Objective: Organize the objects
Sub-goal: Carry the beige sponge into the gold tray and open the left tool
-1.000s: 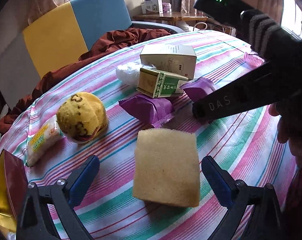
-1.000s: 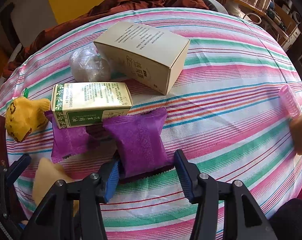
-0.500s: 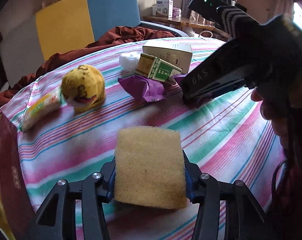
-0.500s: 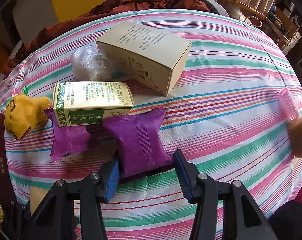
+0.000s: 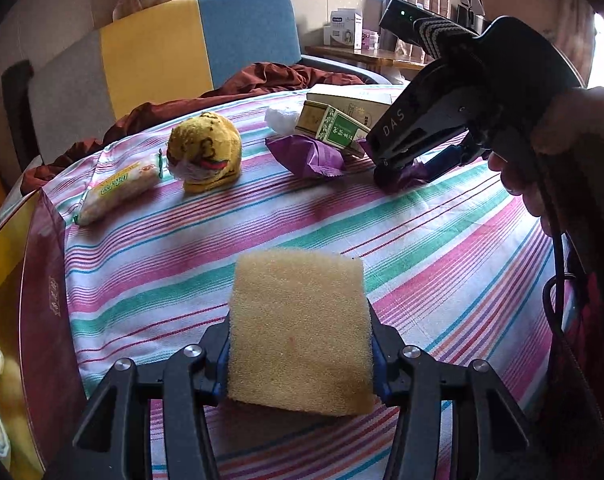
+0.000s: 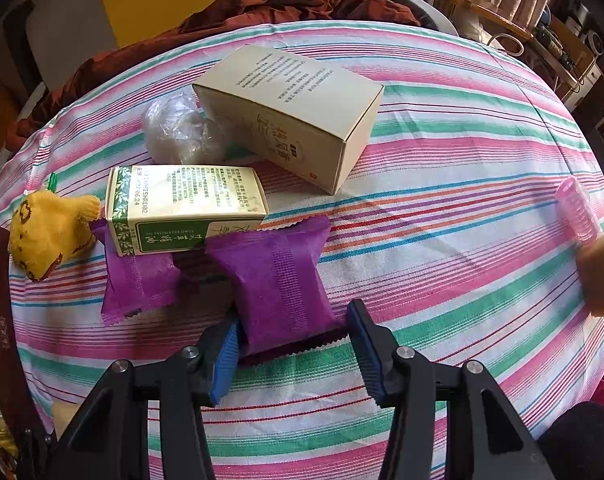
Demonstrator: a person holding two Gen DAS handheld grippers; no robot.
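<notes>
Yellow foam fills the left gripper: its jaws are clamped on the sponge, carried just above the striped cloth. The right gripper grips one purple packet, its left pad pressing and its right pad apparently catching the crimped edge. That packet lies just beside a second packet and a green box. The thin wrapper could slip out when lifted, or drag its neighbours. The soft sponge may sag and twist free.
</notes>
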